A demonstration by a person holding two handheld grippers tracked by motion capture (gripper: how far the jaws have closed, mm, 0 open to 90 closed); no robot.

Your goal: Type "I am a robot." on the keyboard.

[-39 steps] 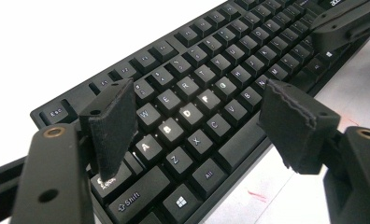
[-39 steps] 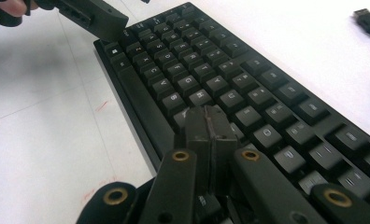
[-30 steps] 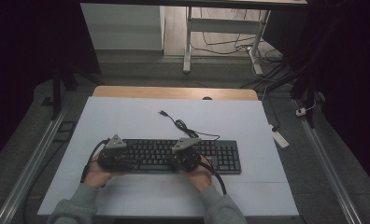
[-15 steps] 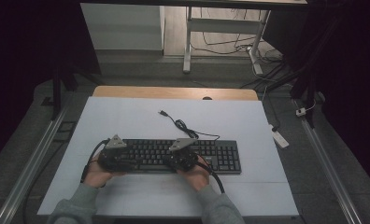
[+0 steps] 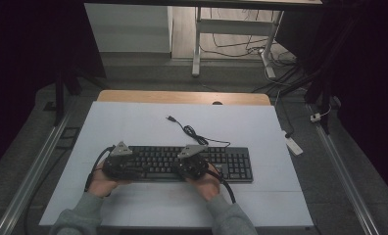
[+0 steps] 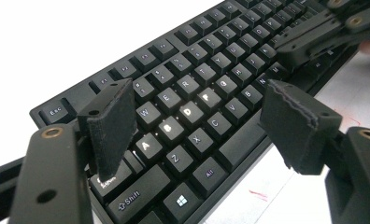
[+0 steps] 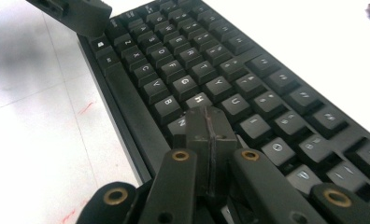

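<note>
Flat black plastic keyboard (image 5: 182,163) sat mid-table. Left gripper (image 6: 197,116) hovered jaws spread over the A–D keys; right gripper (image 7: 210,135), jaws pressed together, pointed near J. Typing looked barely underway.

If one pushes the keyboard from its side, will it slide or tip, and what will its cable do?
The keyboard lies flat and low on the smooth white table, so it would probably slide, not tip. Its thin cable lies in loose curls, so it is likely floppy and would merely trail.
</note>
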